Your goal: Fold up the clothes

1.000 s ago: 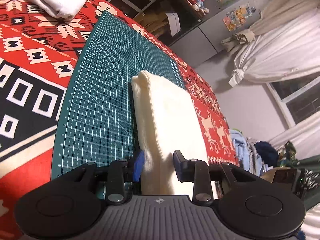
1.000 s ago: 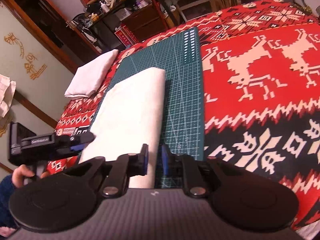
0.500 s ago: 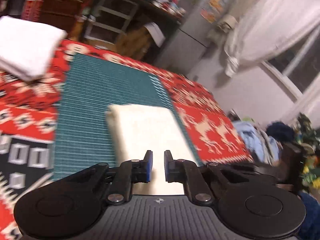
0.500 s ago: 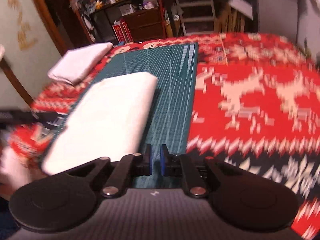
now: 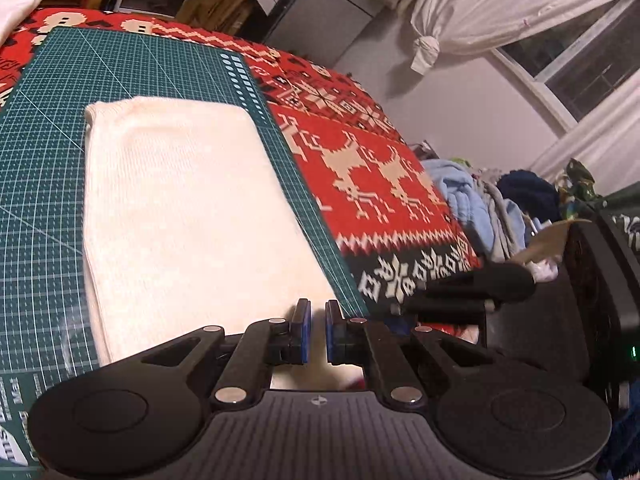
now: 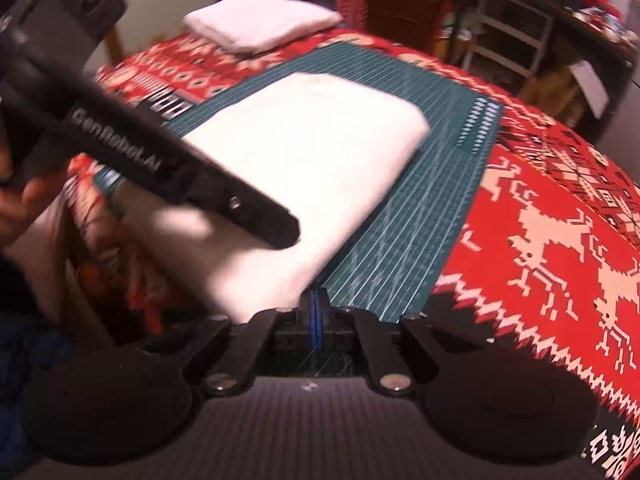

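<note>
- We see our left gripper (image 5: pixel 316 332) with fingers a narrow gap apart, empty, over the near end of the folded cream garment (image 5: pixel 184 216).
- Our right gripper (image 6: pixel 316 322) has fingers pressed together, holding nothing.
- The garment lies on the green cutting mat (image 5: pixel 44 168).
- Only the right view shows the whole white folded stack (image 6: pixel 260 26).

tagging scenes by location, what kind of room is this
Probably a lived-in home room, perhaps a bedroom or storage room. A tied-back curtain hangs by a window, clothes are piled beside the table, and cluttered shelves stand behind.
</note>
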Demonstrator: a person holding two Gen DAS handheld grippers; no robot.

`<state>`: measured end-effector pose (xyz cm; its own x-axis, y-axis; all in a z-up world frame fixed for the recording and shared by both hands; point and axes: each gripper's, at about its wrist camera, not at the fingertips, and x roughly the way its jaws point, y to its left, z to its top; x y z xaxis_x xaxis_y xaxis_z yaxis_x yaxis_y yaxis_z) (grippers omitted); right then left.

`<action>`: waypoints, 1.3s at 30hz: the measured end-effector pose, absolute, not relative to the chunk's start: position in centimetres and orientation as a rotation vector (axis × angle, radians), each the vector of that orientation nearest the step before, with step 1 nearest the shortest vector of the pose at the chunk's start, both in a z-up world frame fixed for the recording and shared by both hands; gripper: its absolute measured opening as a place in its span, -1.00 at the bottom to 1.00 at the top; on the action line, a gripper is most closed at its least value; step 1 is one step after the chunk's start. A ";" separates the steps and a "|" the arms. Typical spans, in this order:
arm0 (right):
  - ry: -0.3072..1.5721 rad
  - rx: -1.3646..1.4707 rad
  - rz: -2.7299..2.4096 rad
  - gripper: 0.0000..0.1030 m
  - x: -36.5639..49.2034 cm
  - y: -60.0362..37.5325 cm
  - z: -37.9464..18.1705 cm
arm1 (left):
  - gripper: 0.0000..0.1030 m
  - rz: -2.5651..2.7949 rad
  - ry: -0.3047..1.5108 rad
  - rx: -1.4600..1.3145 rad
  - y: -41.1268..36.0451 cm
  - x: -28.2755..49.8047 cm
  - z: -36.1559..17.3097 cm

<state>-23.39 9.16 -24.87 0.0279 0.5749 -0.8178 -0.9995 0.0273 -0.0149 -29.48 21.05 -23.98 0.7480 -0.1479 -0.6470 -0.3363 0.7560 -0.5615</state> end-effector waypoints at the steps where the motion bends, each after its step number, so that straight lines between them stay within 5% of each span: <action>1: 0.736 -0.751 1.406 -0.93 -23.4 9.2 -24.7 | -0.86 0.112 0.736 -0.723 20.9 -29.5 -24.0; 39: 0.763 -0.908 1.484 -0.98 -25.0 8.8 -23.1 | -0.86 0.060 0.760 -0.753 19.2 -30.6 -23.6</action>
